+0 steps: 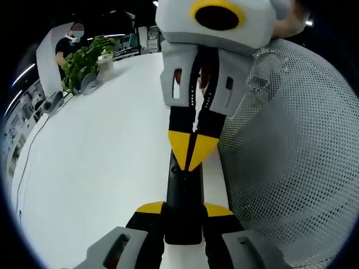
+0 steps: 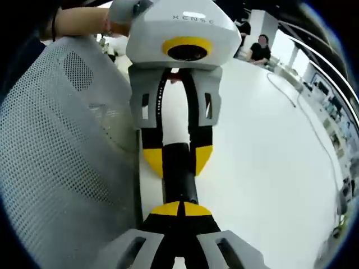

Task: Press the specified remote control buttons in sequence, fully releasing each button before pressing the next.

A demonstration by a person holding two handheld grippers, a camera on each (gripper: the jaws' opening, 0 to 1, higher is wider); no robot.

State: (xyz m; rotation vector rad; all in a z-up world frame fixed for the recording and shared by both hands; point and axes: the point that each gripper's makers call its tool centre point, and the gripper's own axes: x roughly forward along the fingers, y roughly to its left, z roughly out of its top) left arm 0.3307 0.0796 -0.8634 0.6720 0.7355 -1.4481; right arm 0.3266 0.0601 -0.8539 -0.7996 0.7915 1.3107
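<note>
Presently, in the left gripper view, the left gripper is clamping the near end of the black remote control, one yellow-tipped jaw sitting on each long side. The remote is lying lengthwise along the white table, close to the table edge that is running beside the grey mesh chair back.

Further along the remote, the right gripper is coming down with its jaws brought together into a single point, and that point is resting on the remote's upper face. Whether a button is being depressed cannot be determined; no buttons are resolving on the dark surface.

Handling assessment: the remote is looking like a light, rigid, smooth plastic bar, so it is likely to slide or pivot under a press. Side clamping at one end, as the left gripper is doing, is judged the correct hold, with the pressing tip working from above and keeping clear of the clamp.

At the far side of the table, a potted plant is standing, and a person is sitting behind it.
</note>
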